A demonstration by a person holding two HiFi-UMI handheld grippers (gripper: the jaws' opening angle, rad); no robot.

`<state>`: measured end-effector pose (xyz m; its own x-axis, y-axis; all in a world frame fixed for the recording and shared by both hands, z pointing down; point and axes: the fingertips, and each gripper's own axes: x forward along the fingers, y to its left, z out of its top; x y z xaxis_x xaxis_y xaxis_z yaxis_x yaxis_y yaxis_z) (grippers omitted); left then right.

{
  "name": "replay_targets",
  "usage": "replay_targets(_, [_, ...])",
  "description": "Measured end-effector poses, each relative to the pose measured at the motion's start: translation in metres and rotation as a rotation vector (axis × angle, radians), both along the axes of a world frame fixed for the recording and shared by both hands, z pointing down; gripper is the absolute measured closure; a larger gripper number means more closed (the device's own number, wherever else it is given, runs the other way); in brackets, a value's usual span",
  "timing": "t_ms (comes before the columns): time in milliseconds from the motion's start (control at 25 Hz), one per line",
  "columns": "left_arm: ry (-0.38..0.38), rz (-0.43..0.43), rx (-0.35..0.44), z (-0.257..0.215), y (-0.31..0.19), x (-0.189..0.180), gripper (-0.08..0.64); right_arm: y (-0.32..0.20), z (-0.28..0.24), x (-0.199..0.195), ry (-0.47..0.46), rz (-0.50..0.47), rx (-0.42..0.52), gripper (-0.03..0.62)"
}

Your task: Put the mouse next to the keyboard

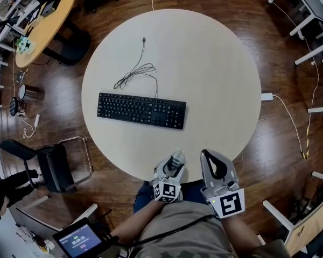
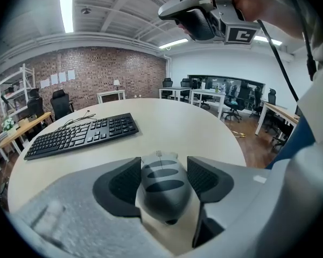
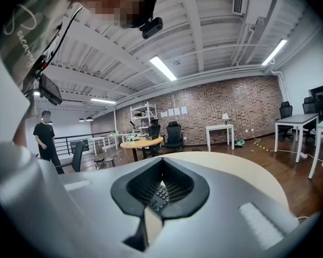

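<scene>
My left hand-held gripper (image 1: 171,168) is clamped on the mouse (image 2: 162,183), one dark pad on each flank and the wheel end pointing away from me toward the keyboard (image 1: 141,110). That is a sensible hold, since squeezing the sides leaves the flat underside free to go down on the counter (image 1: 215,79). The mouse sits at the near rim of the round counter, well apart from the keyboard, which lies across the middle with its cable (image 1: 135,73) looped behind it toward the far side. I cannot tell from either view whether the mouse rests on the surface or hangs just above it. My right hand-held gripper (image 1: 209,159) is closed on nothing, its pads meeting with only a small gap through which a few keys show, and I hold it beside the left one near the rim, out of the way. I judge the carry has barely begun. The bare stretch just right of the keyboard's number pad looks the natural spot (the cable side behind it would be a poor choice).
</scene>
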<state>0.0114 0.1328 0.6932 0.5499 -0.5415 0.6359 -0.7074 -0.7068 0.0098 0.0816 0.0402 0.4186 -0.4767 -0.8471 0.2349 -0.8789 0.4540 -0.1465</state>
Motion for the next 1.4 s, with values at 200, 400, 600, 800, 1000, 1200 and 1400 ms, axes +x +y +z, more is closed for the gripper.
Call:
replay_targets(200, [0.005,0.015,-0.003,-0.001,-0.001,0.006,0.282,-0.002,0.005,0.009,0.003,0.025,-0.010,0.588])
replay_targets(400, [0.008,0.035,0.002,0.000,0.001,0.016,0.282,-0.001,0.010,0.023,0.025,0.043,-0.004,0.588])
replay_targets(600, [0.006,0.066,0.011,0.003,0.003,0.025,0.282,0.003,0.016,0.035,0.048,0.053,0.010,0.588])
replay_targets(800, [0.005,0.078,0.012,0.001,0.002,0.028,0.282,0.002,0.016,0.042,0.040,0.073,0.009,0.588])
replay_targets(1000, [0.009,0.101,0.011,0.000,0.001,0.036,0.282,0.001,0.021,0.053,0.042,0.091,0.001,0.588])
replay_targets(1200, [0.015,0.126,0.015,0.002,0.002,0.046,0.282,0.001,0.025,0.069,0.044,0.141,-0.001,0.588])
replay_targets(1400, [0.027,0.134,0.022,-0.002,-0.001,0.054,0.282,-0.002,0.025,0.078,0.043,0.169,-0.001,0.588])
